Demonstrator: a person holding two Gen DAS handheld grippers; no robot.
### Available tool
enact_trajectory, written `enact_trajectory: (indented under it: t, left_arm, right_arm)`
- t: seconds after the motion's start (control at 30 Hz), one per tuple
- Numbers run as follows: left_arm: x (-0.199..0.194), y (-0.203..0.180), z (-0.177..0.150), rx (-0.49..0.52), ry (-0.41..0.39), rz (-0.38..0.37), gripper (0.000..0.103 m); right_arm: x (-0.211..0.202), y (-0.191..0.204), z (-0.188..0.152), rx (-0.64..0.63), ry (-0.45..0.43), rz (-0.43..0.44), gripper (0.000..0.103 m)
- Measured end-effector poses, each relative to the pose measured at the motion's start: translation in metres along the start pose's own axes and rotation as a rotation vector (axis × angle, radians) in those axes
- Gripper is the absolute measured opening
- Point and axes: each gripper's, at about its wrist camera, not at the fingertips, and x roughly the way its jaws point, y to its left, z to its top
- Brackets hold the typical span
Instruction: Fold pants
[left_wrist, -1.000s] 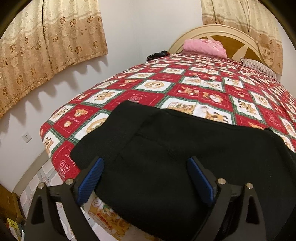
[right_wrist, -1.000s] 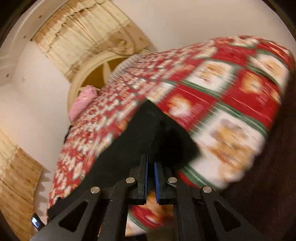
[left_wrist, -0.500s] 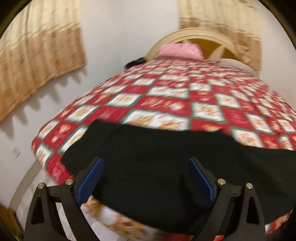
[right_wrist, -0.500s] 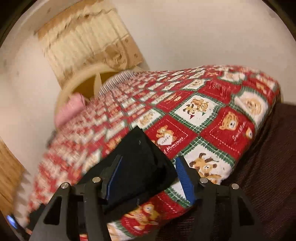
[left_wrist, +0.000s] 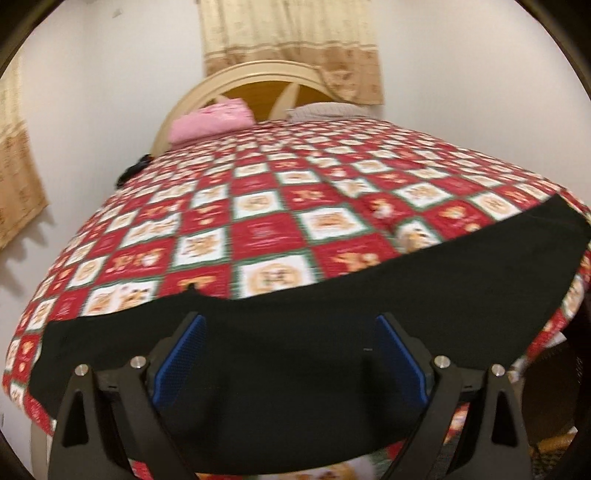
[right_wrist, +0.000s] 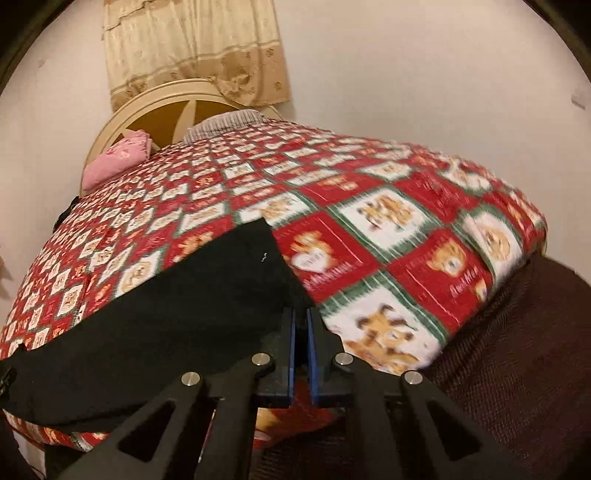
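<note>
The black pants (left_wrist: 295, 332) are lying stretched in a long band across the foot of the bed, on the red patchwork quilt (left_wrist: 266, 236), with their near edge hanging toward the bed's front. The left gripper (left_wrist: 290, 354) is hovering over the wide end of the garment with its 2 blue pads (left_wrist: 181, 350) spread well apart, gripping nothing. The right gripper (right_wrist: 300, 332) is sitting at the narrow end (right_wrist: 266, 258), its pads pressed almost together on the near corner of the cloth; it appears to be pinching the pants, though blur makes the bite hard to confirm. Judging from the flat single band, the legs seem already laid 1 over the other, so the lengthwise fold looks done. The crosswise folds, bringing the hem toward the waist, are looking like what is left
</note>
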Motion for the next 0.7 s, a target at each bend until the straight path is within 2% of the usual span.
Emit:
enact_trajectory:
  t: [0.03,0.1,0.13,0.2,0.23,0.3,0.33,0.4,0.43,0.5,0.6,0.7]
  left_arm:
    - [-0.001,-0.004,0.0,0.006,0.002,-0.014,0.095]
    - [0.0,-0.009,0.0,0.008,0.009,-0.034,0.095]
    - [-0.001,-0.011,-0.001,0.008,0.013,-0.042,0.095]
    - [-0.001,-0.015,-0.003,0.008,0.015,-0.052,0.095]
    - [-0.002,-0.016,-0.004,0.008,0.015,-0.058,0.095]
    - [-0.003,-0.018,-0.005,0.002,0.01,-0.064,0.095]
    - [-0.003,-0.02,-0.005,0.0,0.007,-0.069,0.095]
    - [-0.002,-0.025,-0.004,0.008,0.004,-0.076,0.095]
    - [-0.001,-0.029,-0.004,0.016,0.005,-0.079,0.095]
    - [0.002,-0.035,-0.003,0.027,0.01,-0.082,0.095]
    - [0.004,-0.045,-0.001,0.05,0.017,-0.112,0.095]
    - [0.005,-0.058,0.001,0.072,0.001,-0.154,0.095]
  right_arm:
    - [0.002,-0.004,-0.002,0.023,-0.01,0.024,0.006]
    - [0.002,-0.013,0.0,0.077,-0.021,0.091,0.017]
    - [0.0,-0.02,0.001,0.12,-0.013,0.117,0.017]
    - [-0.01,-0.032,0.005,0.207,-0.035,0.085,0.023]
    - [-0.023,-0.036,0.006,0.232,-0.084,0.053,0.024]
    - [-0.044,-0.021,0.009,0.156,-0.15,0.039,0.025]
    - [-0.051,-0.005,0.008,0.081,-0.155,0.079,0.025]
    - [-0.051,0.031,0.001,-0.042,-0.085,0.189,0.025]
    - [-0.045,0.055,-0.008,-0.103,-0.02,0.235,0.025]
    - [-0.036,0.083,-0.023,-0.144,0.048,0.268,0.024]
    - [-0.023,0.088,-0.037,-0.041,0.129,0.298,0.025]
    - [-0.018,0.071,-0.045,0.041,0.161,0.265,0.025]
